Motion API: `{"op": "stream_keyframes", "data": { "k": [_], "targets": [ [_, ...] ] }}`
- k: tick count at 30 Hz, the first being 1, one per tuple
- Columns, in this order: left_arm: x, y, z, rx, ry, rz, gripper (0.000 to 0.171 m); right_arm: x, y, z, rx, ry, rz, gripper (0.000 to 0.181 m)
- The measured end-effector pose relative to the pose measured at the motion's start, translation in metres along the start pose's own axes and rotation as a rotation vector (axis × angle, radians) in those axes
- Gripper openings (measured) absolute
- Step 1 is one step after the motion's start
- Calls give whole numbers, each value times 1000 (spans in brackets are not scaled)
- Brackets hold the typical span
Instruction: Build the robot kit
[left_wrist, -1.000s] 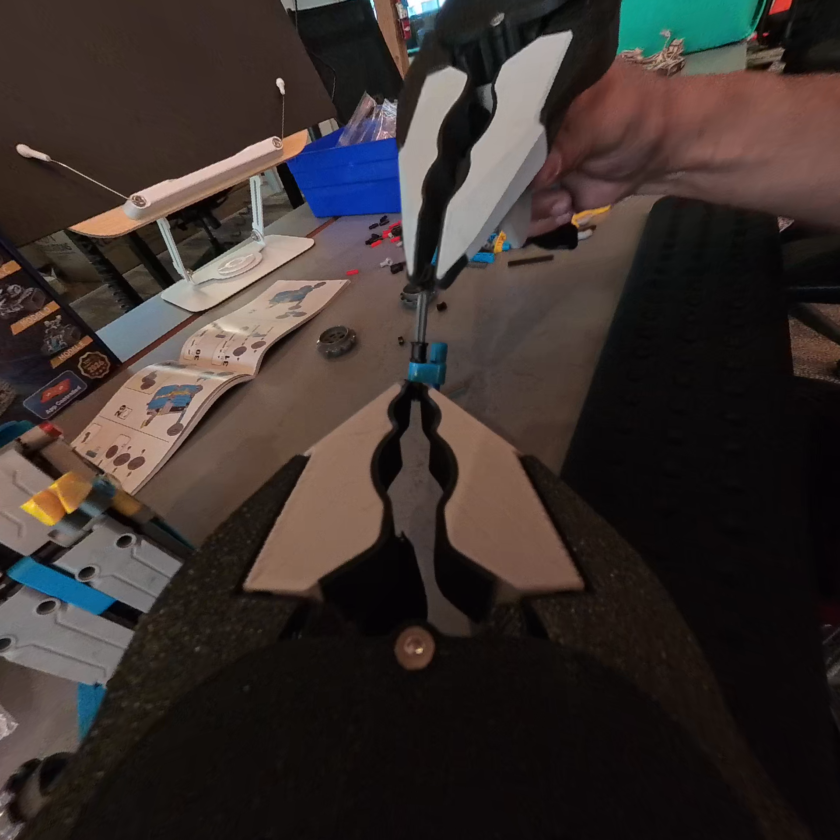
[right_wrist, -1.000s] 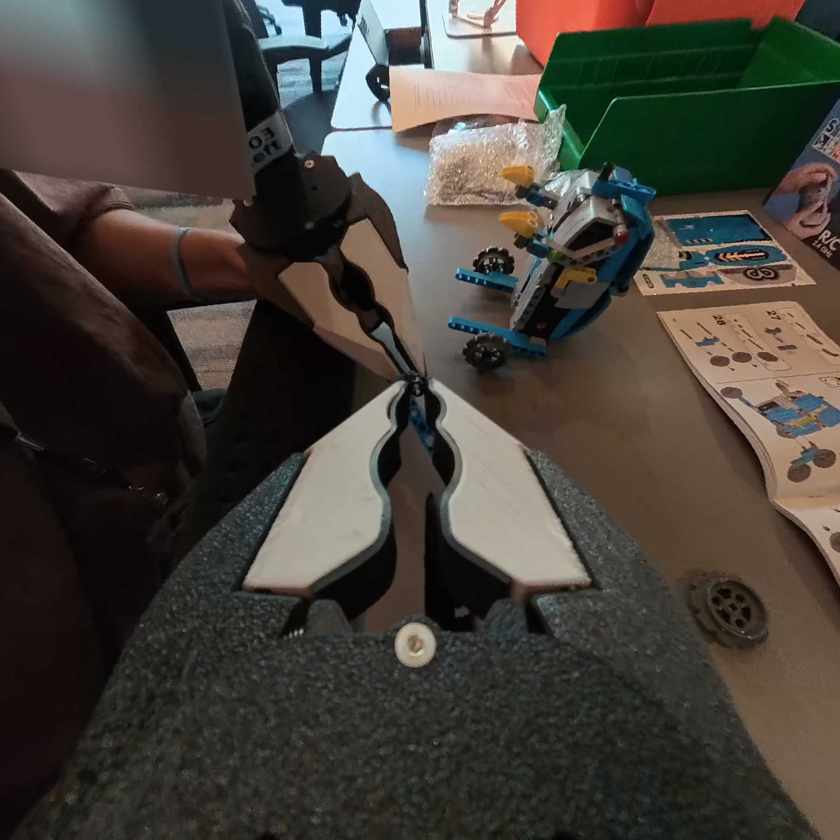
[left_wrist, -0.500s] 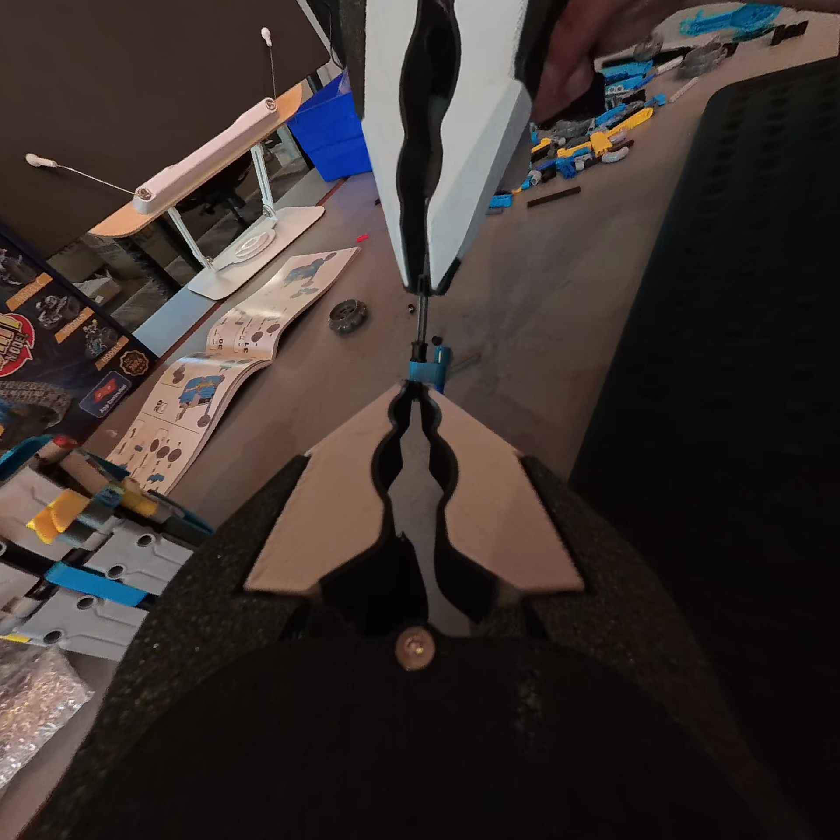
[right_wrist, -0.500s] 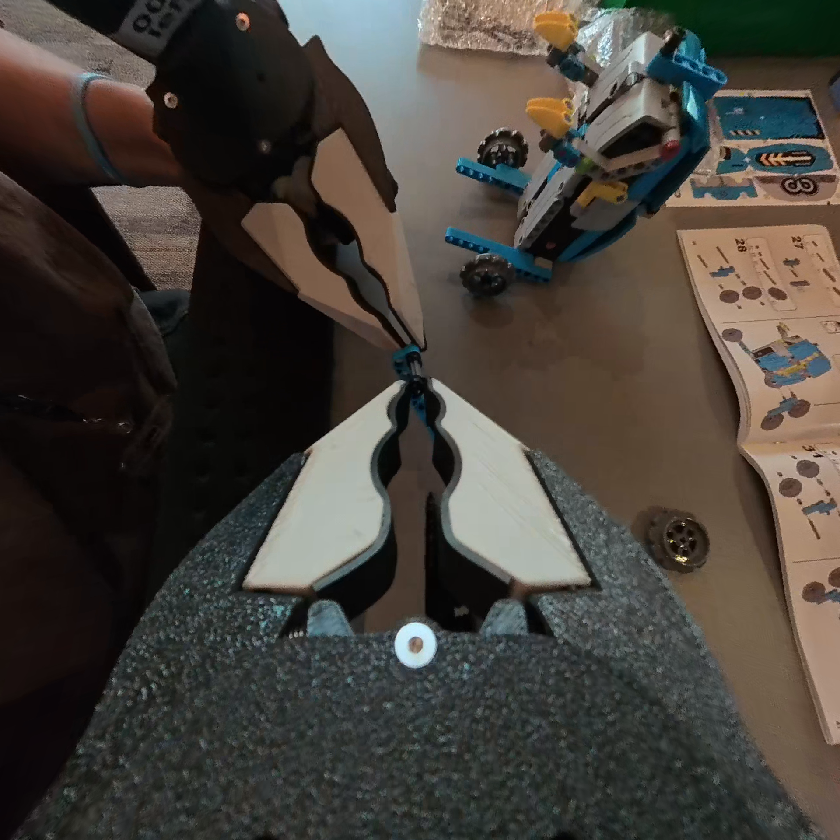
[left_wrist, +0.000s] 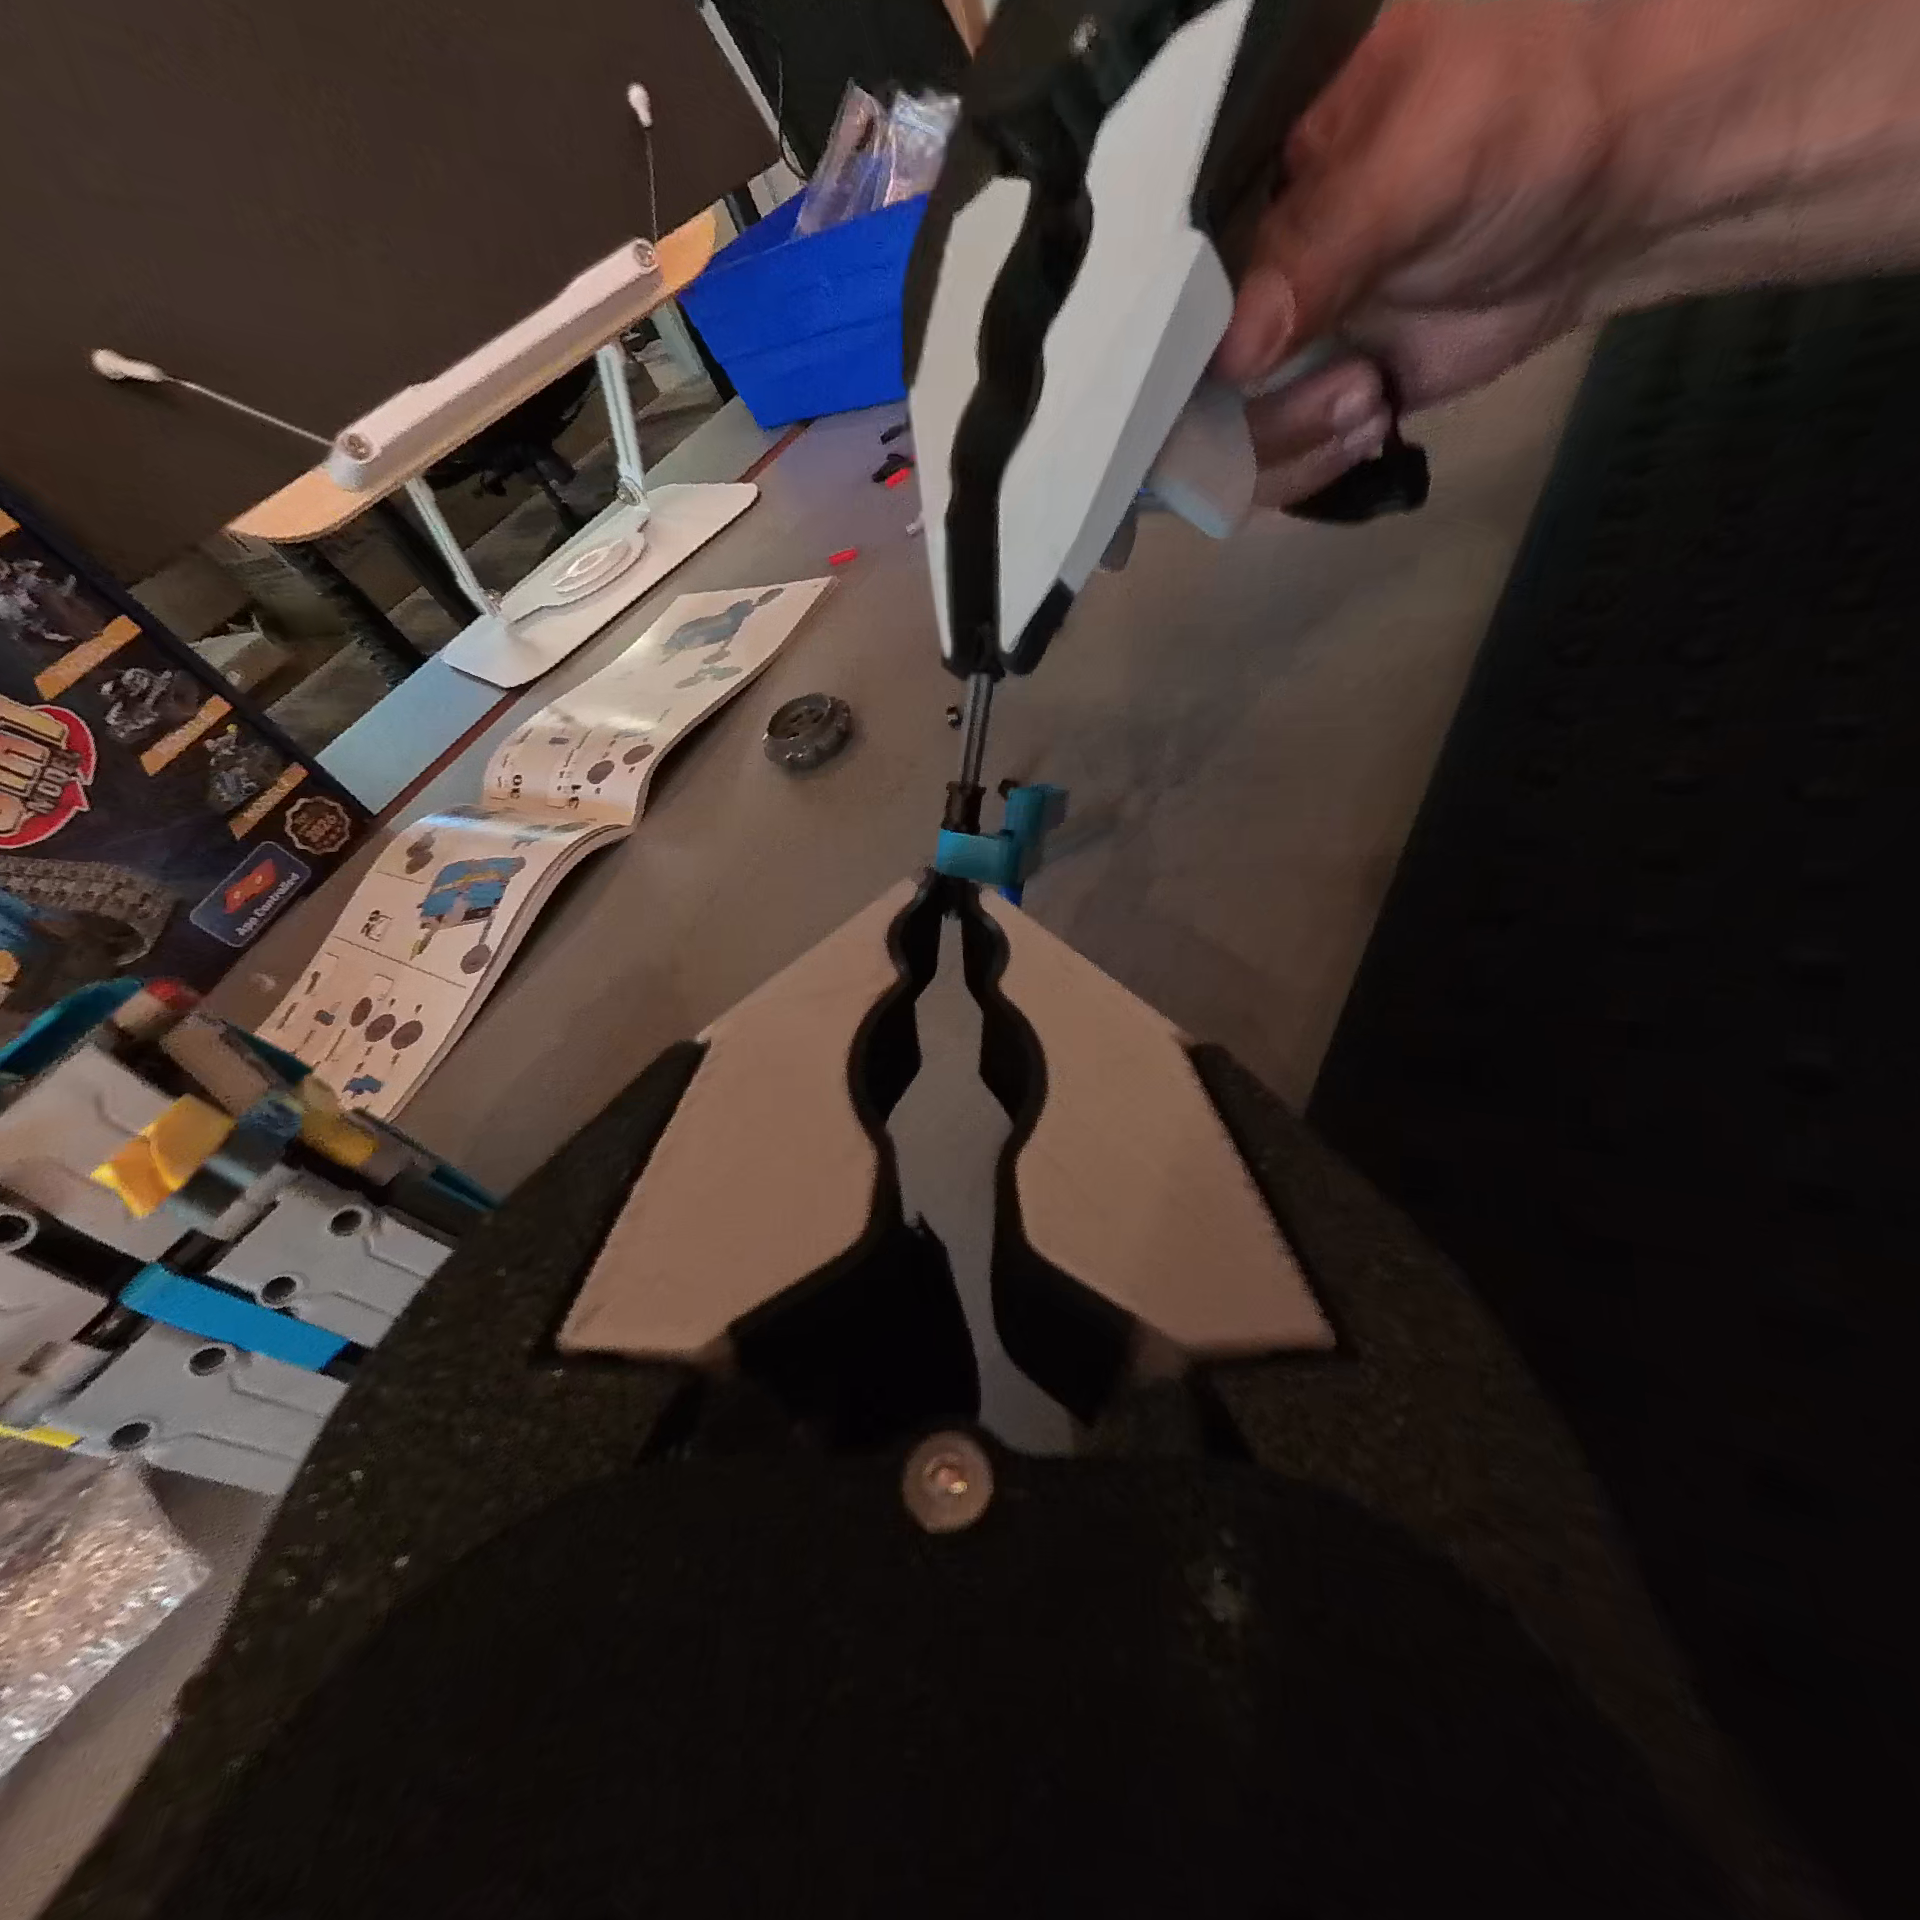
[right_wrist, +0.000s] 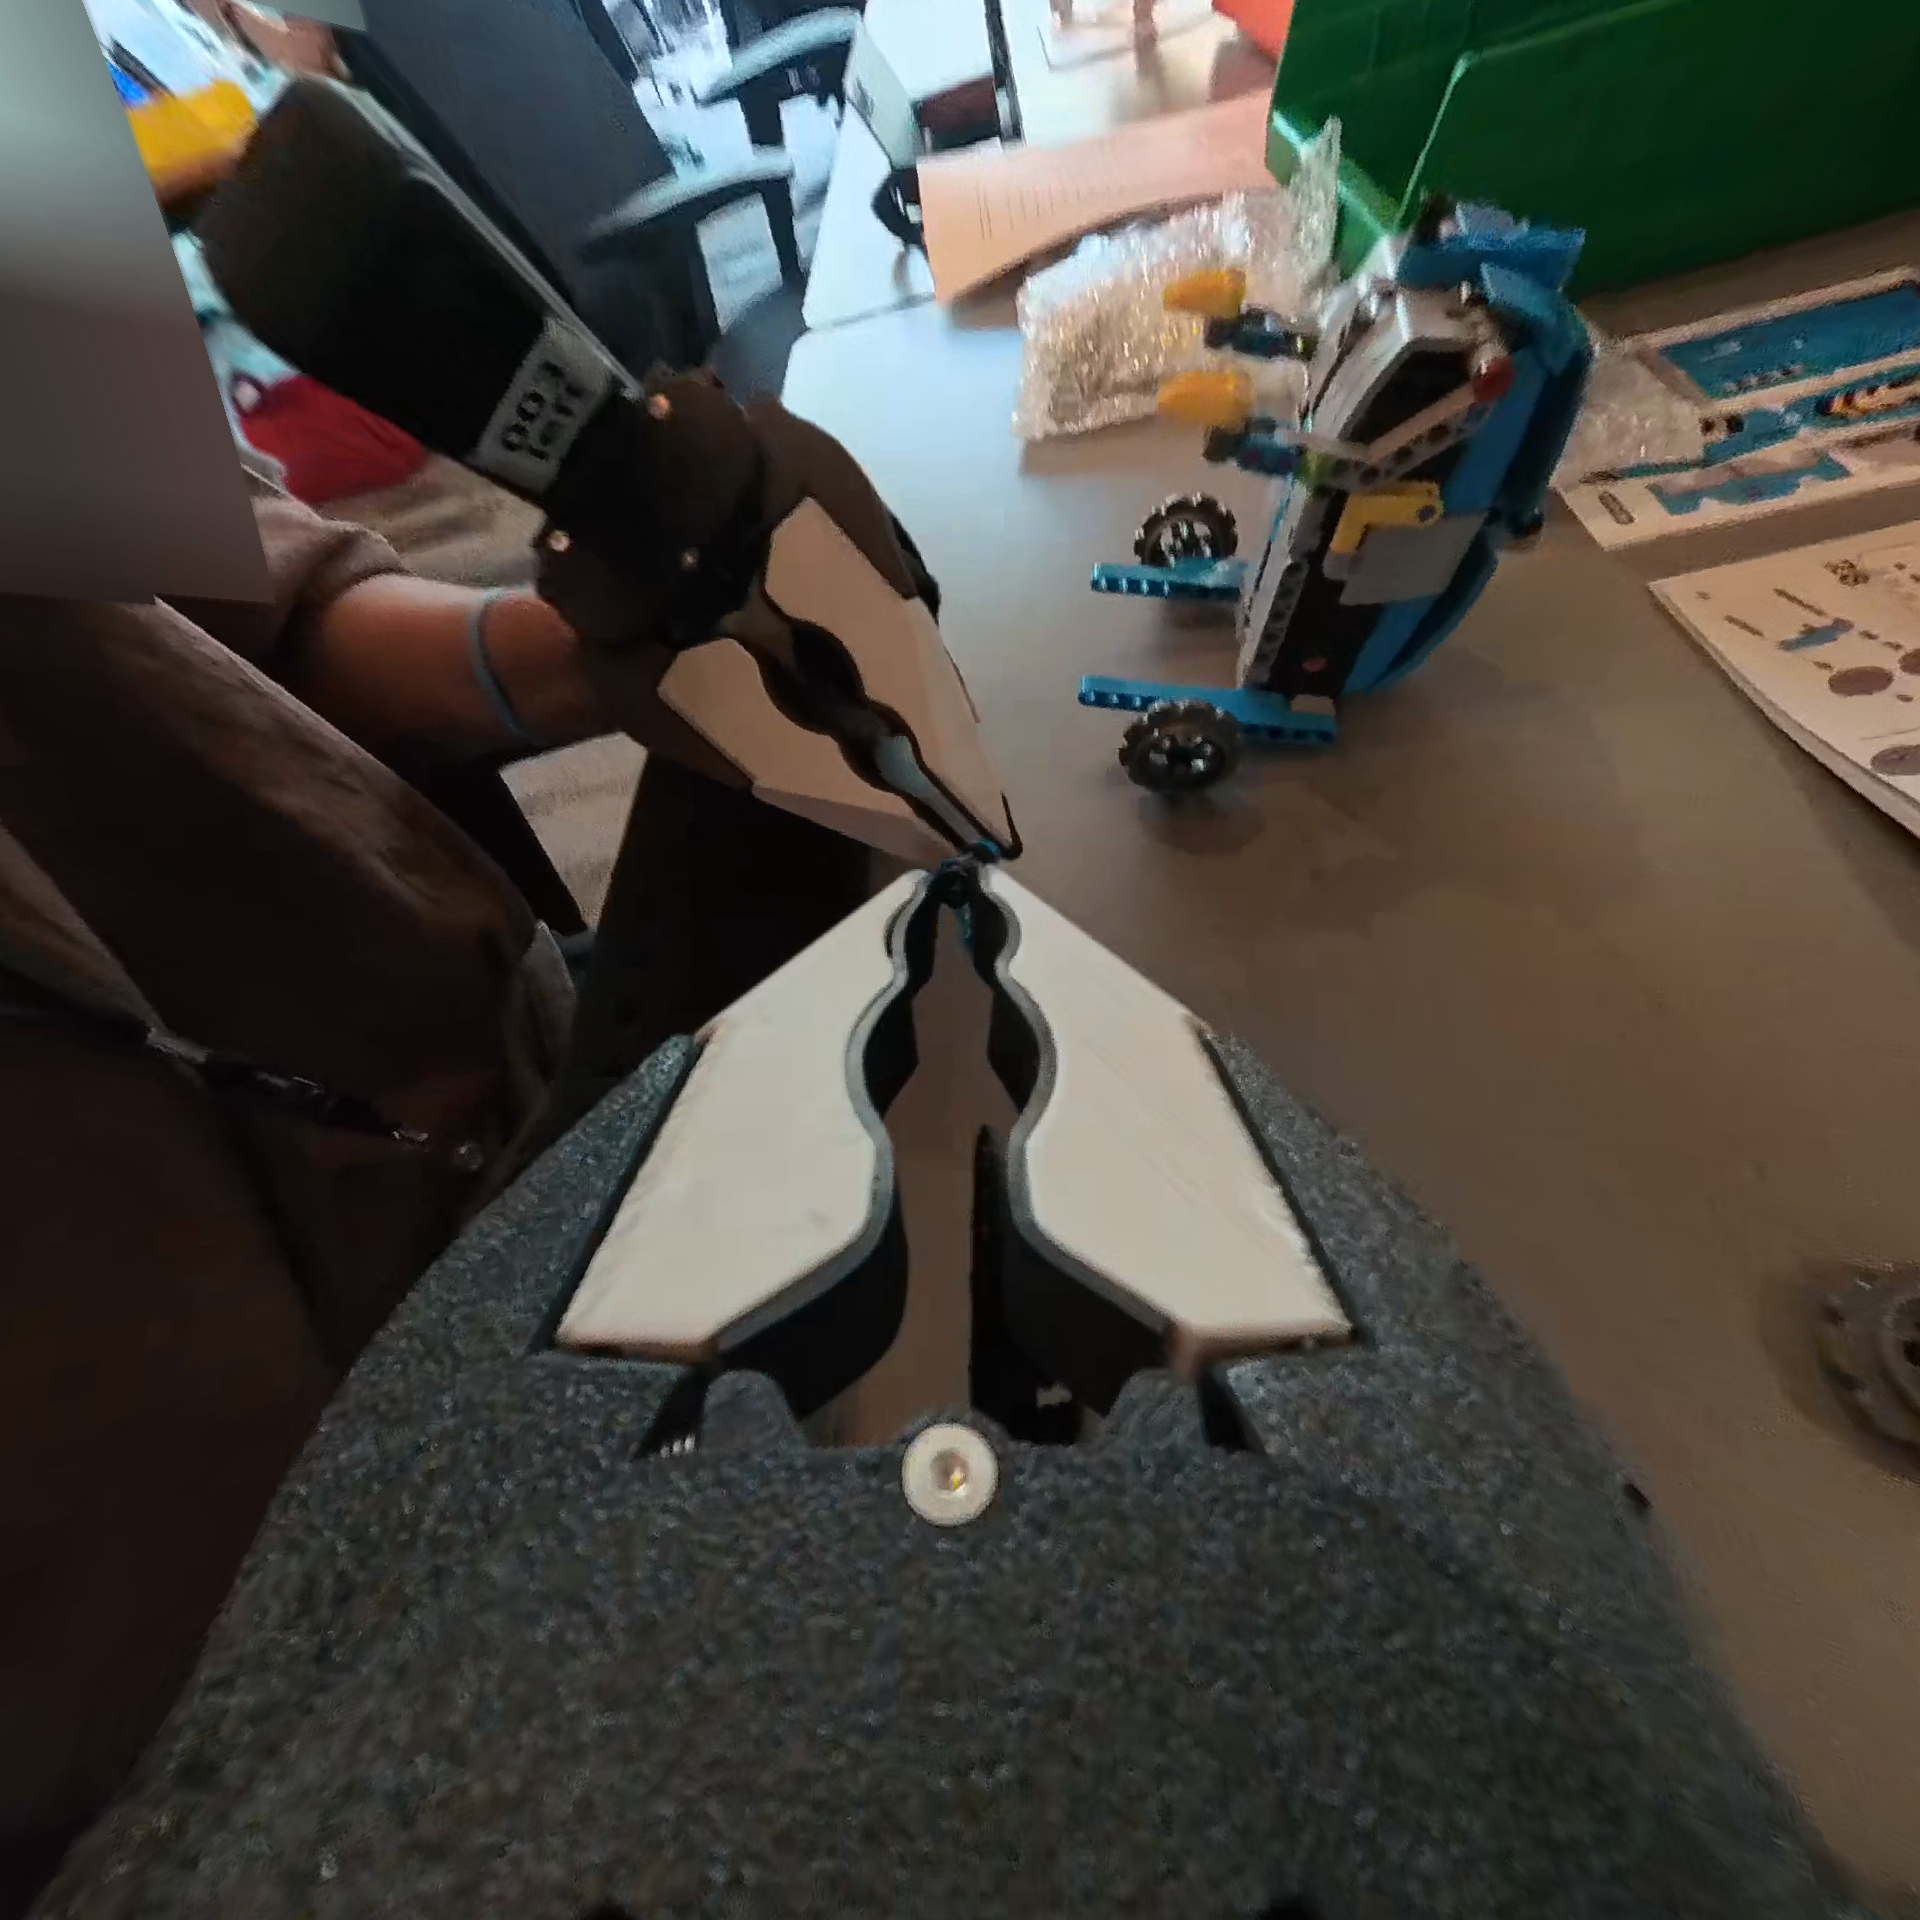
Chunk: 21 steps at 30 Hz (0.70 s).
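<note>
In the left wrist view my left gripper (left_wrist: 951, 896) is shut on a small blue connector piece (left_wrist: 1000, 836) and holds it above the grey table (left_wrist: 1195, 748). My right gripper (left_wrist: 985, 657) comes down from above, shut on a thin black axle (left_wrist: 975, 727) whose lower end meets the blue connector. In the right wrist view my right gripper (right_wrist: 951, 883) is shut tip to tip against the left gripper (right_wrist: 992, 840), which reaches in from the upper left. Only a sliver of the blue connector (right_wrist: 982, 852) shows there.
A blue and grey toy vehicle (right_wrist: 1382, 520) stands on the table, also at the left wrist view's left edge (left_wrist: 208, 1299). An open instruction booklet (left_wrist: 540, 831), a loose dark wheel (left_wrist: 808, 720), a white lamp stand (left_wrist: 582, 582), a blue bin (left_wrist: 810, 301), a green bin (right_wrist: 1610, 135) and a dark mat (left_wrist: 1662, 935) lie around. My left and right fingertips are right by each other. The loose dark wheel (left_wrist: 808, 720) is about 20 centimeters from both grippers' fingertips.
Both grippers stay shut and joined at the axle and connector. The right gripper has tilted back from straight overhead, and the right wrist view has swung up from looking down at the table.
</note>
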<state>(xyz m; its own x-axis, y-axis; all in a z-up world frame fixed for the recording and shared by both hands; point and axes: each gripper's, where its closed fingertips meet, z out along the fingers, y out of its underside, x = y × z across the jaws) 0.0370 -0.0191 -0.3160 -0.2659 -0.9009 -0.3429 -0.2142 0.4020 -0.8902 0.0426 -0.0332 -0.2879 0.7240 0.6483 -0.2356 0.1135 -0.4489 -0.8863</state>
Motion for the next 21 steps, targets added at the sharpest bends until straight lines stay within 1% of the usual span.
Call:
{"op": "stream_keyframes", "data": {
  "k": [3,6,9,13,15,21],
  "targets": [
    [-2,-2,-1,14,6,-25,2,-1,-2,2,54,8,-22,6],
    [-3,0,0,0,-9,-12,2,1,-3,3,58,32,-33,6],
    [-4,2,1,-17,-31,13,2,5,0,2,4,62,-30,6],
    [-3,9,5,-72,-76,101,2,7,9,3,-139,128,-102,6],
    [-3,11,5,-90,-92,131,2,7,12,3,-184,149,-131,7],
    [-4,17,7,-142,-154,228,3,9,17,5,-209,171,-186,6]
  ]
}}
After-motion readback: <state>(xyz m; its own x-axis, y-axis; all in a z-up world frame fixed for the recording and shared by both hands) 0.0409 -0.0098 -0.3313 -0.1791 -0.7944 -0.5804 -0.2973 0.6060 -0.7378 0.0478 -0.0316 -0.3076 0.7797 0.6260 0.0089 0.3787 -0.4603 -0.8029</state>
